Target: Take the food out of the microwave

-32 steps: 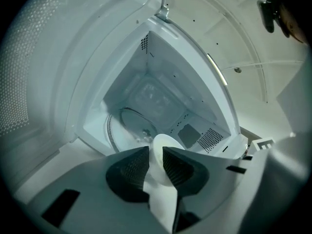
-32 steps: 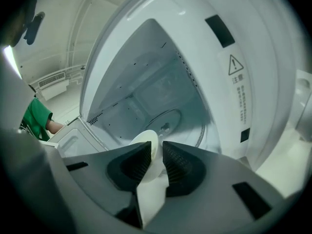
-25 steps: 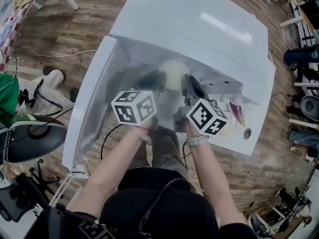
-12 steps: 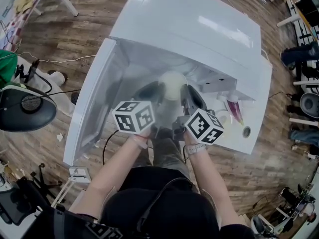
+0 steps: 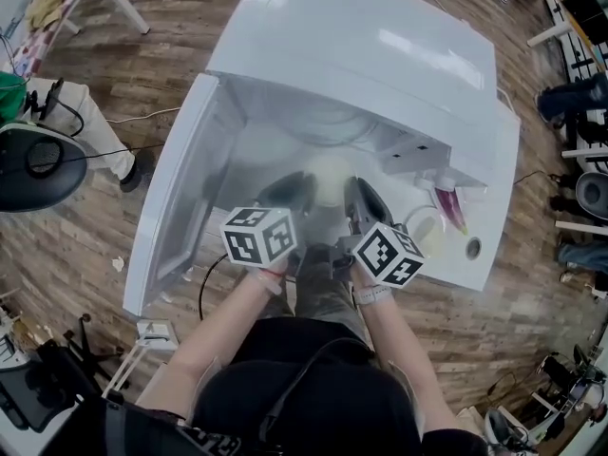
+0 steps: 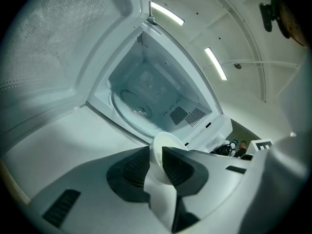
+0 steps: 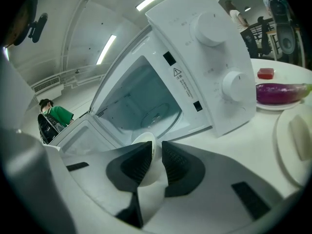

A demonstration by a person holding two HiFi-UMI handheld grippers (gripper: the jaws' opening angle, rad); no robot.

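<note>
A person stands at a white microwave [image 5: 380,55] on a white counter [image 7: 253,145], its door [image 5: 176,198] swung open to the left of the cavity. A white bowl [image 5: 330,177] is carried just in front of the microwave's open mouth, on the person's side of it. What the bowl holds does not show in any view.

The left hand-held gripper [image 6: 156,152] is clamped on the bowl's rim on the side nearer the open door. Its dark pads sit narrow, with the thin white wall pinched between them. The right hand-held gripper [image 7: 156,152] is clamped the same way on the opposite rim, on the side nearer the microwave's control knobs [image 7: 209,28]. Both point forward and a little downward, toward the cavity.

Inside the microwave the glass turntable [image 6: 132,103] lies bare, so the bowl looks to be clear of the cavity.

The relation that matters: the bowl hangs between the two grips, and the line from one grip to the other runs across the microwave's mouth, side to side. Neither hand is nearer; each carries one edge. The bowl appears to be above the counter rather than resting on it, though the gap cannot be read for certain.

The coming move is probably to draw both hands together away from the mouth and lower the bowl to the counter in front of the microwave. Both hands would need to travel evenly, or the bowl will tip. To the right of the microwave, beyond the knobs, a purple aubergine [image 7: 280,92] lies on a plate, well apart from the bowl.
</note>
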